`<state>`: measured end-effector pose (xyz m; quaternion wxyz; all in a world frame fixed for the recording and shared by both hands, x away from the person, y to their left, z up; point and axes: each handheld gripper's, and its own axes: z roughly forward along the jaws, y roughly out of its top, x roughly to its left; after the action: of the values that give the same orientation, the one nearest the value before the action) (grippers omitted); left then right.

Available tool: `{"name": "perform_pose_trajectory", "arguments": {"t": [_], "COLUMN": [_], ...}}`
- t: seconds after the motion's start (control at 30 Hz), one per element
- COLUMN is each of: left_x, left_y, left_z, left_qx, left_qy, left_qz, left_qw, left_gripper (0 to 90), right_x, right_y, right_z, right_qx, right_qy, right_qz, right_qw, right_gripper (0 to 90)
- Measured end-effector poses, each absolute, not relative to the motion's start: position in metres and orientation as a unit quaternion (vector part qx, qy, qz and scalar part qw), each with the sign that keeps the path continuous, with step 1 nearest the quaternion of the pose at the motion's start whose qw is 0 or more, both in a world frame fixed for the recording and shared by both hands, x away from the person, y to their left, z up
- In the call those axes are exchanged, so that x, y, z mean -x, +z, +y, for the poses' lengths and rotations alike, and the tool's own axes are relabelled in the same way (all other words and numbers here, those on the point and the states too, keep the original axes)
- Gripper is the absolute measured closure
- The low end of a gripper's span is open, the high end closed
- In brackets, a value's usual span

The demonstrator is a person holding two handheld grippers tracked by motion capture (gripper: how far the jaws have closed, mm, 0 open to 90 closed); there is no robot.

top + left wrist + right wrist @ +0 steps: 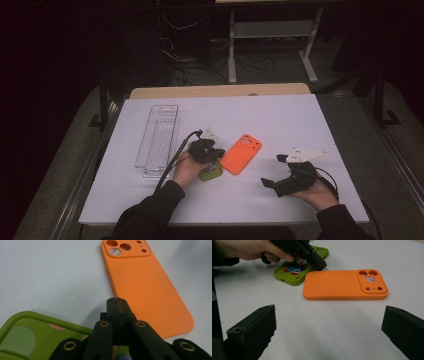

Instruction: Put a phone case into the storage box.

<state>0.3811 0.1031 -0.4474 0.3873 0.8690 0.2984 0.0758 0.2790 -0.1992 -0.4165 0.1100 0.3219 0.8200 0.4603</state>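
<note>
A: Where is the left claw?

B: Low over the desk, in the gap between two phone cases. Its jaws are pressed flat together with nothing between them.

A: Which case is closer to it?

B: The green case lies right under the claw's body and off to one side of the tip. In the right claw view the closed tip sits at the edge of the green case, just beside the near corner of the orange case. Whether the tip touches either one I cannot tell.

A: And the orange case?

B: In the left claw view it stretches away ahead of the closed tip and to its right, back side up, with the camera cutouts at the far end. It lies flat on the desk, free of both claws.

A: What about the right claw?

B: It is held by the person's right hand, well apart from the cases. Its jaws are spread wide and hold nothing; from its own camera, the orange case lies ahead of the gap between them.

A: Anything else near?

B: A clear plastic tray lies on the far side of the left claw from the orange case, past the hand that holds it.
</note>
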Motion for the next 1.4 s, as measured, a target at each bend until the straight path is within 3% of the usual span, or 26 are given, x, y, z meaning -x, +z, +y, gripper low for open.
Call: {"name": "perform_pose_trajectory", "arguments": {"t": [0.7, 1.4], "left_x": [-0.367, -0.354], "left_y": [-0.448, -0.450], "left_z": [0.080, 0.018], "left_qx": [-0.879, -0.886], "left_qy": [0.033, -0.012], "left_qz": [0.270, 0.226], "left_qw": [0.392, 0.404], "left_gripper": [89.9, 89.9], "right_x": [-0.279, -0.279], "right_y": [-0.417, -0.415], "right_z": [-0.199, -0.201], "right_qx": [-0.320, -0.321], "right_qy": [0.461, 0.467], "right_qz": [0.821, 0.817], "right_qw": [0.110, 0.112], "right_gripper": [0.0, 0.0]}}
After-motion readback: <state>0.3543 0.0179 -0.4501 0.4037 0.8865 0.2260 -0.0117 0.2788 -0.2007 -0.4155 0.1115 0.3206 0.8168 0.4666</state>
